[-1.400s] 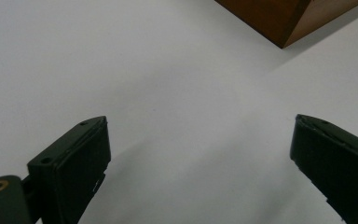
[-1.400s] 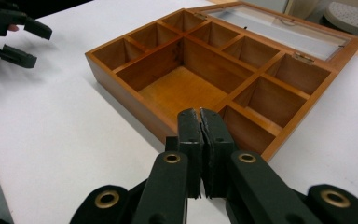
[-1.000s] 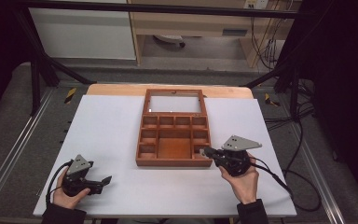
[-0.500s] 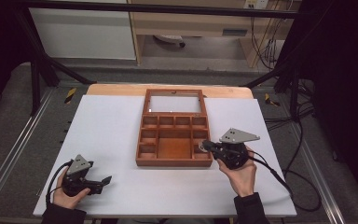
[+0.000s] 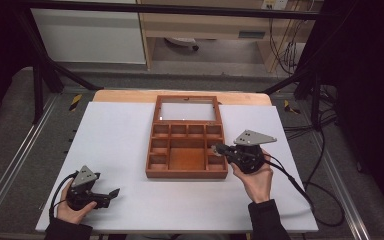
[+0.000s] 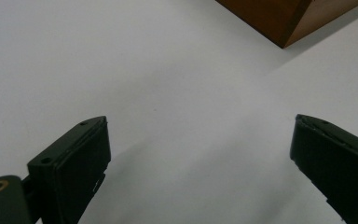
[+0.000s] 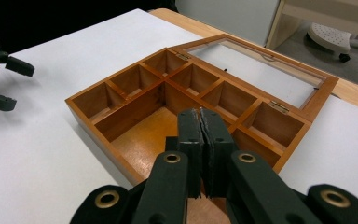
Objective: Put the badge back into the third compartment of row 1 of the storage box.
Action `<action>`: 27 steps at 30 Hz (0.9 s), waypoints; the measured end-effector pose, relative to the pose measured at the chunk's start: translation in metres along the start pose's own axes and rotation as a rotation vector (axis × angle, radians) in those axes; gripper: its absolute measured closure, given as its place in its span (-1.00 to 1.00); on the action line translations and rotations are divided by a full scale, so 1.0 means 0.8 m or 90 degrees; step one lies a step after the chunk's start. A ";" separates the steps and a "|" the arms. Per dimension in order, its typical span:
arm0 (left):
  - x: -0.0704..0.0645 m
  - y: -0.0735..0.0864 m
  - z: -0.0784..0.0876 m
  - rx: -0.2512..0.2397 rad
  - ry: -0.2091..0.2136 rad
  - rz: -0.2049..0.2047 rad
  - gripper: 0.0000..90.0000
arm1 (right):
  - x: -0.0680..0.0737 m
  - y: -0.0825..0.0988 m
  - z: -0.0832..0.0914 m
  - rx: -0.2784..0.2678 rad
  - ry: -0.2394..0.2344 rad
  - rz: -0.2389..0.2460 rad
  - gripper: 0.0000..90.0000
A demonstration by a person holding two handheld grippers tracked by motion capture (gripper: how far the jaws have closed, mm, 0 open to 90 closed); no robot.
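Note:
A wooden box (image 5: 187, 173) with several empty compartments sits mid-table, its glass-paned lid (image 5: 187, 111) folded open flat behind it. My right gripper (image 5: 216, 148) is shut on nothing, its tips just above the box's right compartments. In the right gripper view the closed jaws (image 7: 200, 116) point over the box (image 7: 121, 122) toward the lid (image 7: 261, 70). My left gripper (image 5: 111, 195) rests low at the front left, open and empty, well apart from the box. In the left gripper view its jaws (image 6: 200, 140) stand wide over bare table, with a box corner (image 6: 284, 23) beyond.
The white tabletop (image 5: 115, 145) extends around the box. A black cable (image 5: 300, 185) trails from the right gripper off the table's right edge. Metal rails and dark floor lie beyond both sides. The left gripper (image 7: 17, 85) appears far left in the right gripper view.
My right gripper has moved forward and slightly left, from the box's front right corner to its right side. The left gripper has stayed still.

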State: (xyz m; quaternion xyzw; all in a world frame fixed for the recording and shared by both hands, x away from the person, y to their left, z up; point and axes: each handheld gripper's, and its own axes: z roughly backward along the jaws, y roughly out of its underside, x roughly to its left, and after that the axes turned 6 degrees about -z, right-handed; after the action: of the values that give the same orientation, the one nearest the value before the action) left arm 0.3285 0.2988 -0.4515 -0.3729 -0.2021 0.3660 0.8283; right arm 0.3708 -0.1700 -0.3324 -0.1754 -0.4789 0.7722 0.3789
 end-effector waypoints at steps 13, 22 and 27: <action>0.000 0.000 0.000 0.000 0.000 0.000 -0.90 | -0.004 -0.016 -0.015 0.003 0.003 0.004 0.96; 0.000 0.000 0.000 -0.001 0.000 0.001 -0.90 | -0.006 -0.028 -0.026 0.003 0.005 0.010 0.95; 0.000 0.000 0.000 -0.001 0.000 0.001 -0.90 | -0.007 -0.033 -0.034 0.007 0.009 0.011 0.96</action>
State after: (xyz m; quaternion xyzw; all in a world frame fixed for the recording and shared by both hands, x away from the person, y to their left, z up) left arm 0.3286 0.2990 -0.4513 -0.3738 -0.2023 0.3663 0.8278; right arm 0.4028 -0.1510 -0.3228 -0.1830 -0.4705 0.7768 0.3766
